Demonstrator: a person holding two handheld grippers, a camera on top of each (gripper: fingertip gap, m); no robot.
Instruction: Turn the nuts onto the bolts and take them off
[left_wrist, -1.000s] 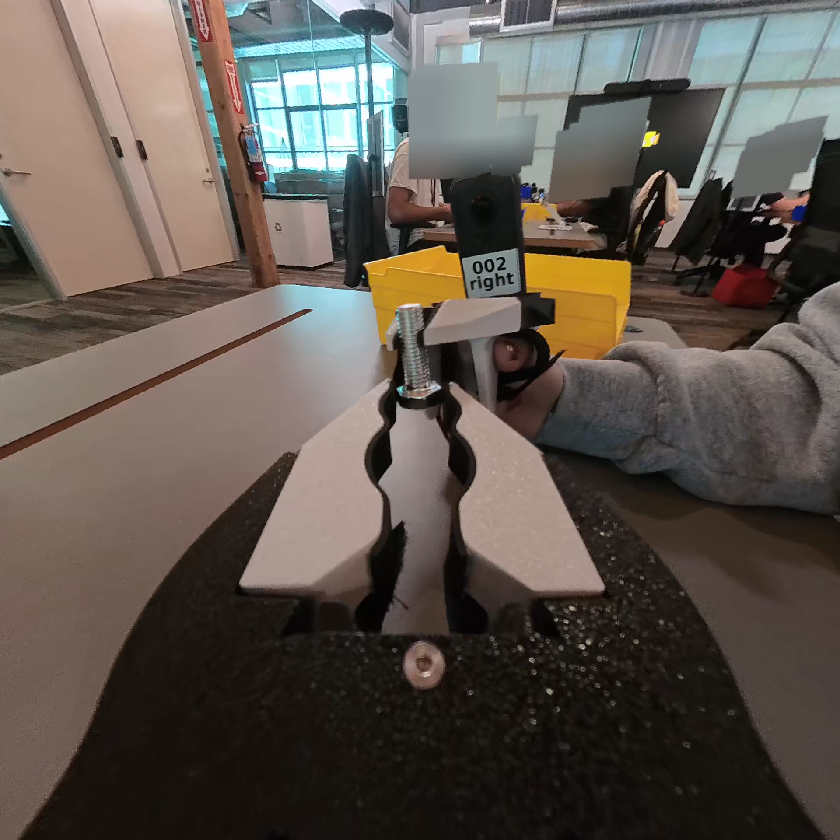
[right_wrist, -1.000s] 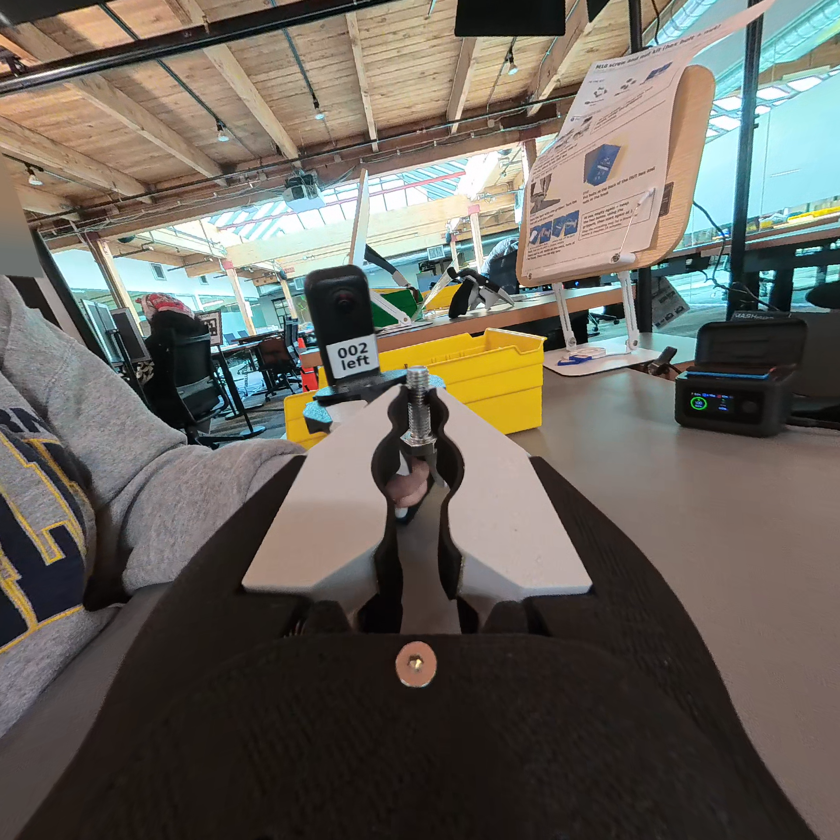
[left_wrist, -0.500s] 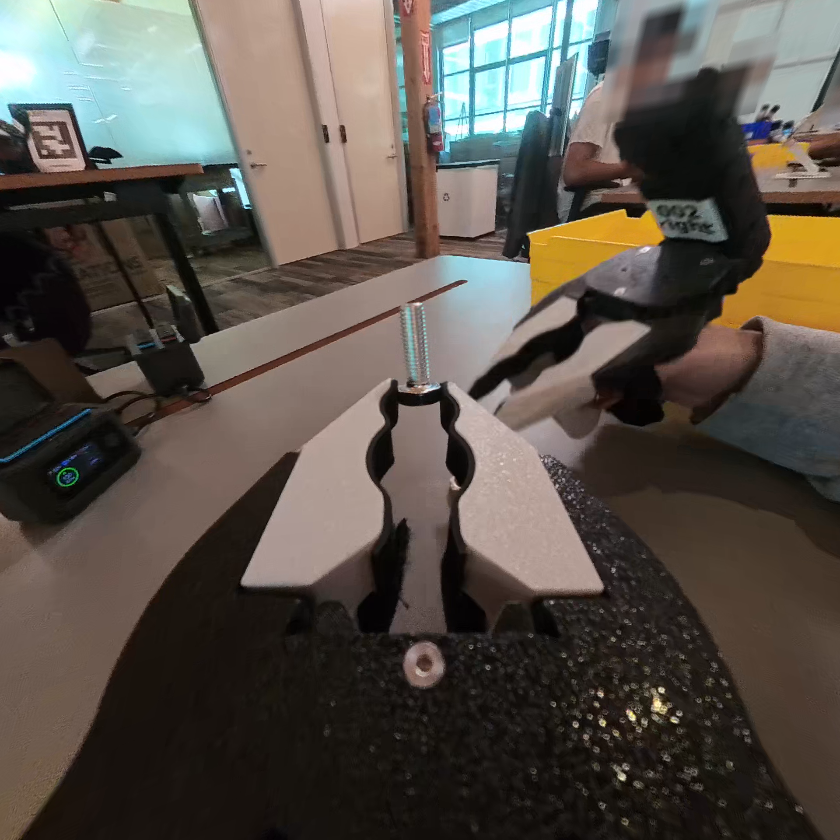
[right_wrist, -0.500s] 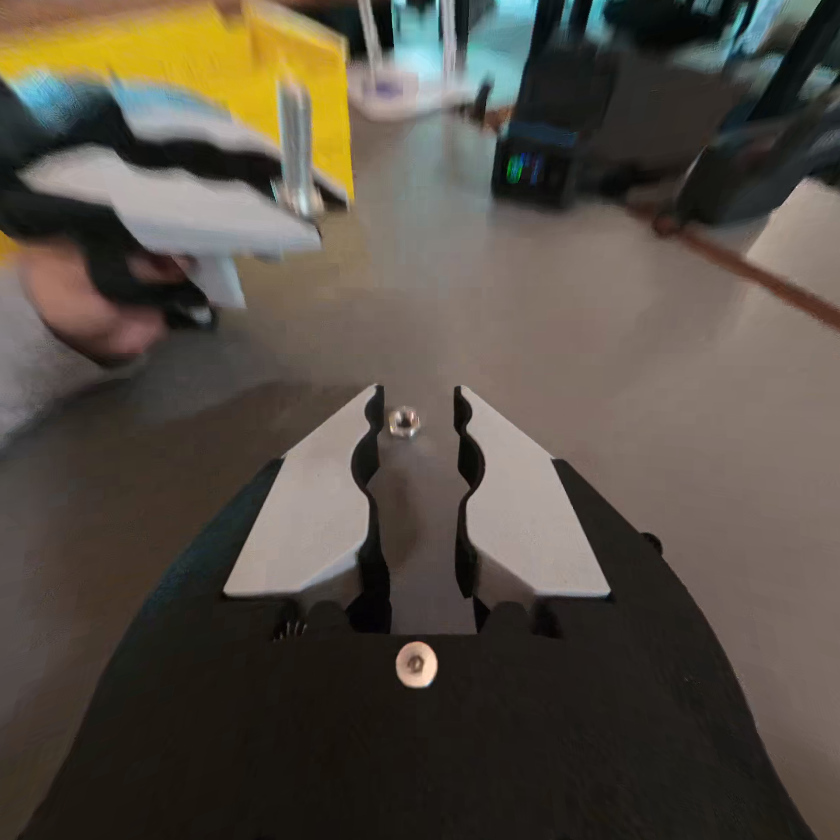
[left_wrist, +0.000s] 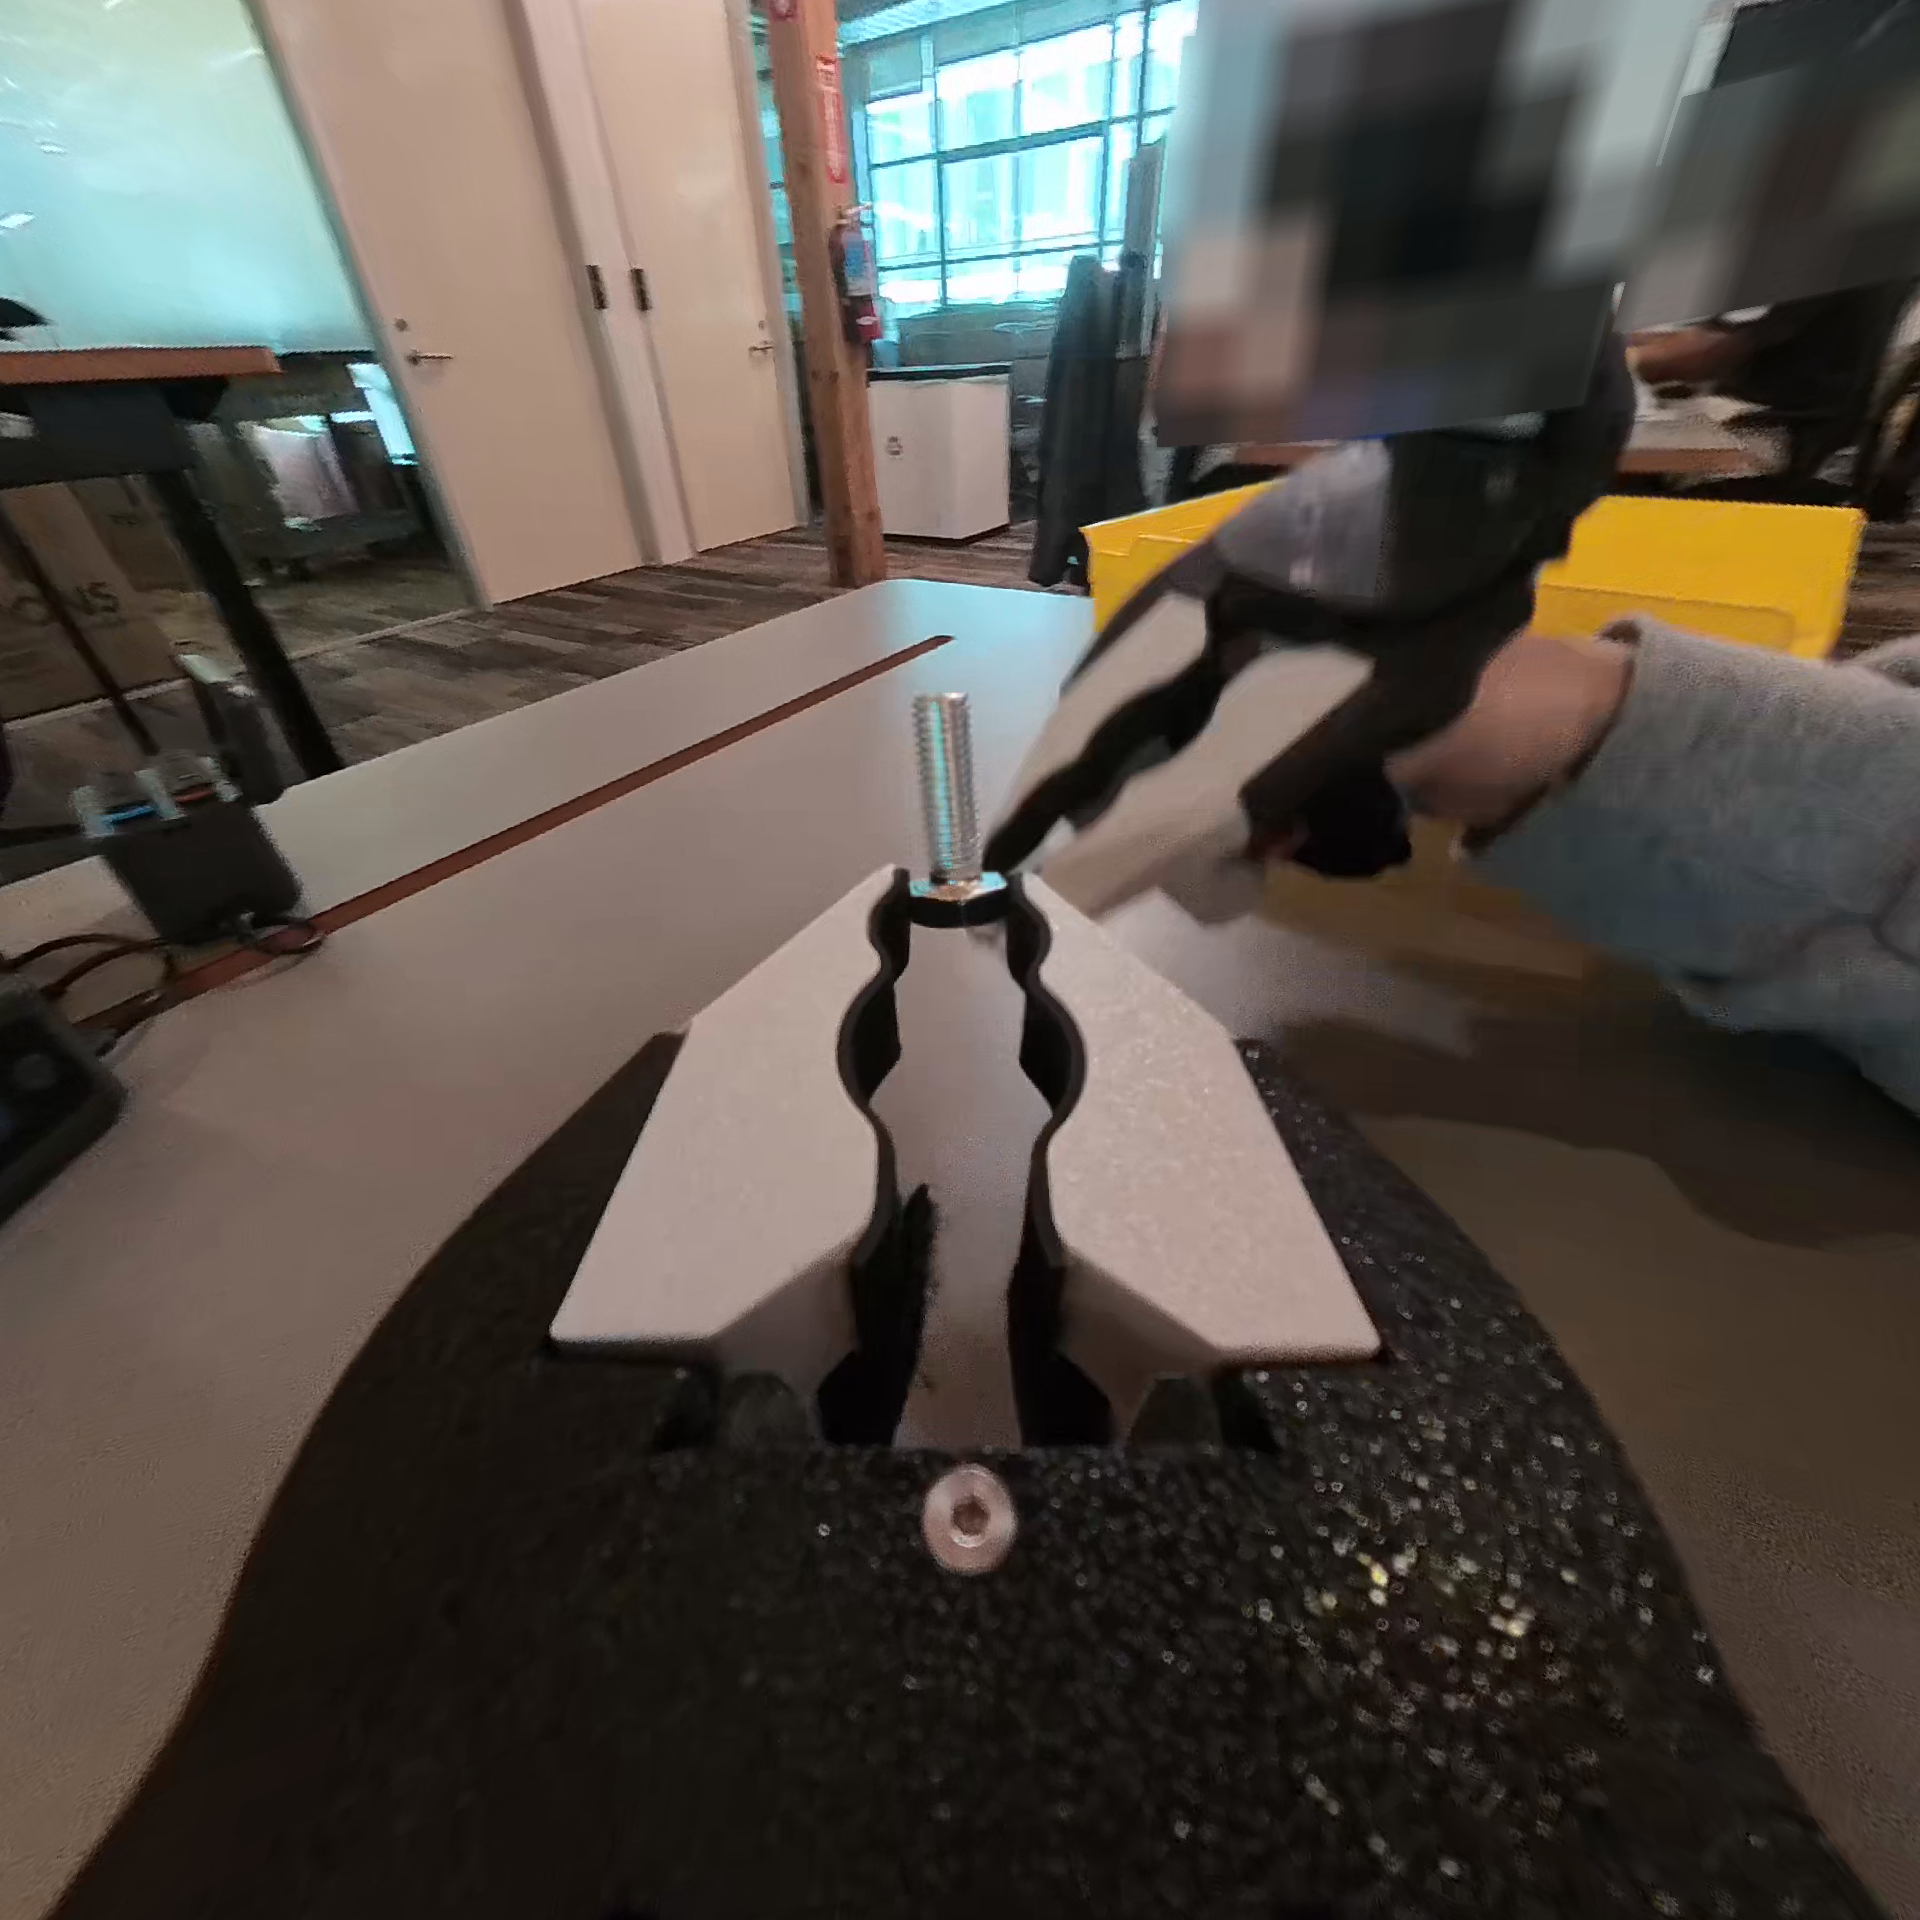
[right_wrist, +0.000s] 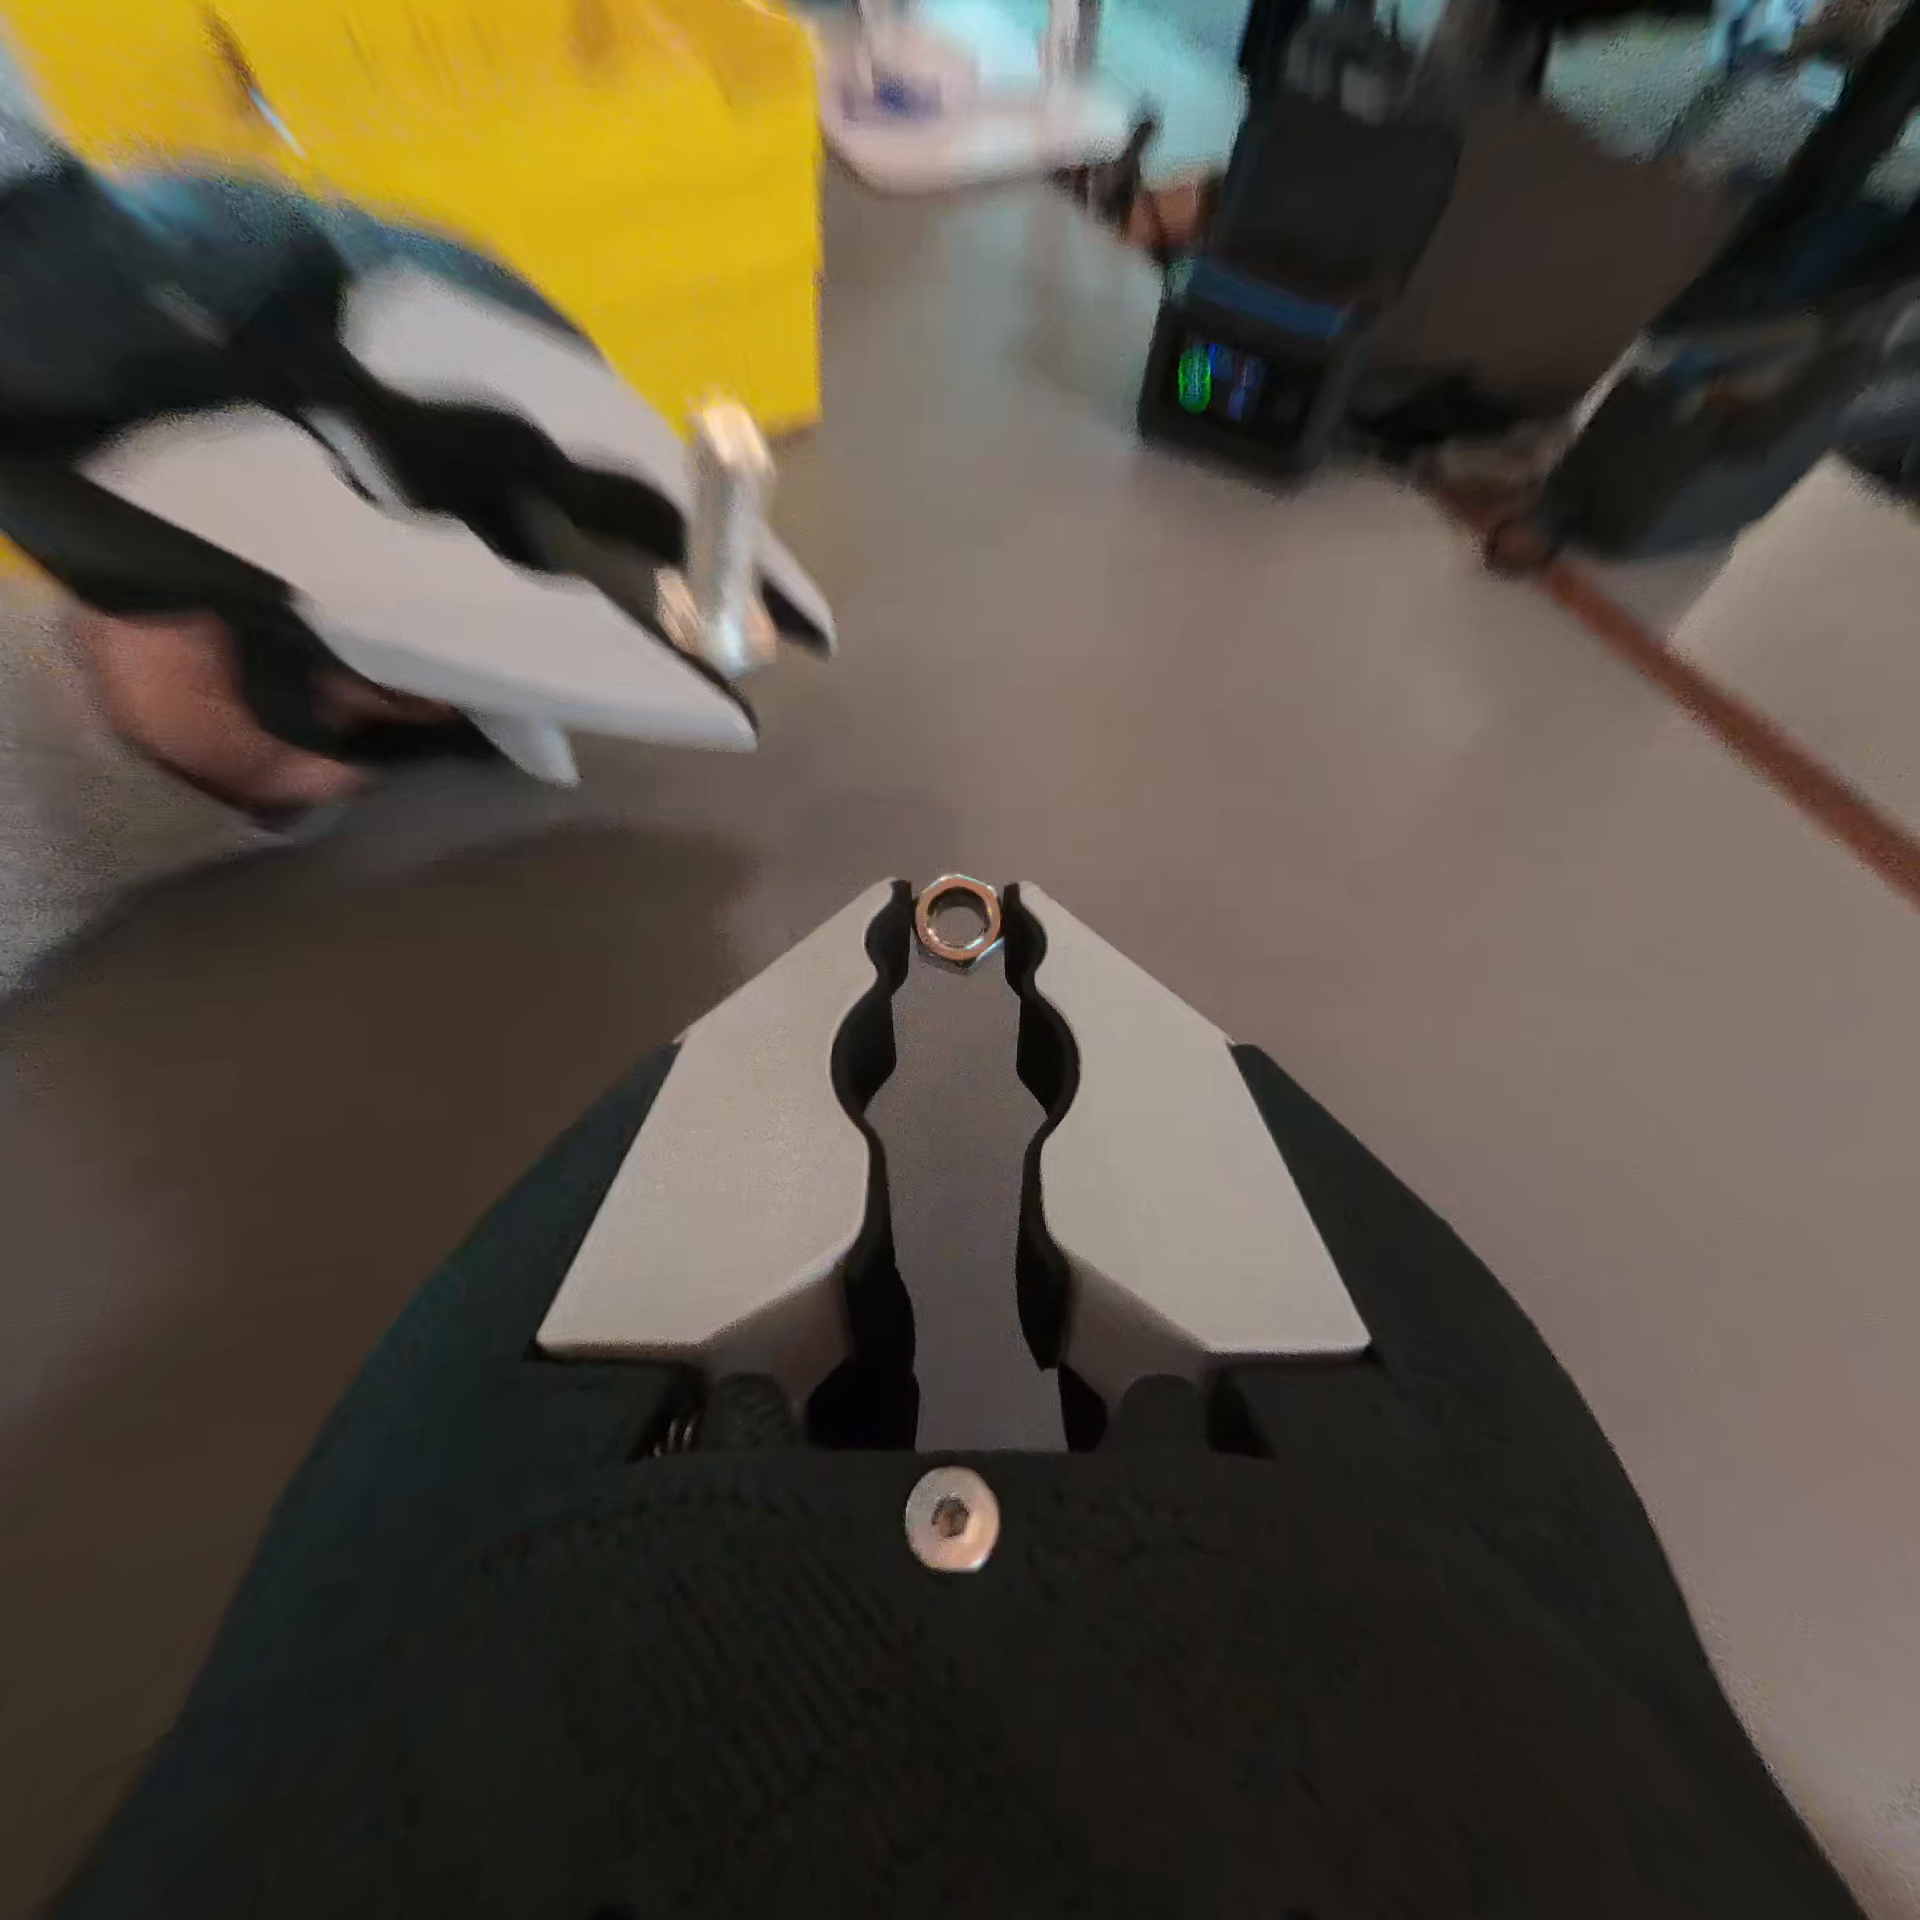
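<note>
My left gripper (left_wrist: 956, 894) is shut on the head of a silver bolt (left_wrist: 943, 800), which stands upright with its thread bare. My right gripper (right_wrist: 956, 896) is shut on a small silver nut (right_wrist: 958, 958), held flat at the fingertips over the grey table (right_wrist: 1299, 831). In the left wrist view the right gripper (left_wrist: 1039, 857) tilts down just right of the bolt, tips close to its base. In the right wrist view, which is blurred, the left gripper (right_wrist: 774, 665) with the bolt (right_wrist: 727, 520) is at the upper left, apart from the nut.
A yellow bin (left_wrist: 1704, 582) stands at the back of the table, also in the right wrist view (right_wrist: 520, 156). A black device with a lit screen (right_wrist: 1236, 374) sits farther off. A small black box (left_wrist: 197, 842) is at the left. A grey sleeve (left_wrist: 1714, 831) crosses the right.
The right gripper, which was on the nut on the bolt a second ago, has come away with the nut and tilted down. The left gripper has swung left with the bare bolt.
</note>
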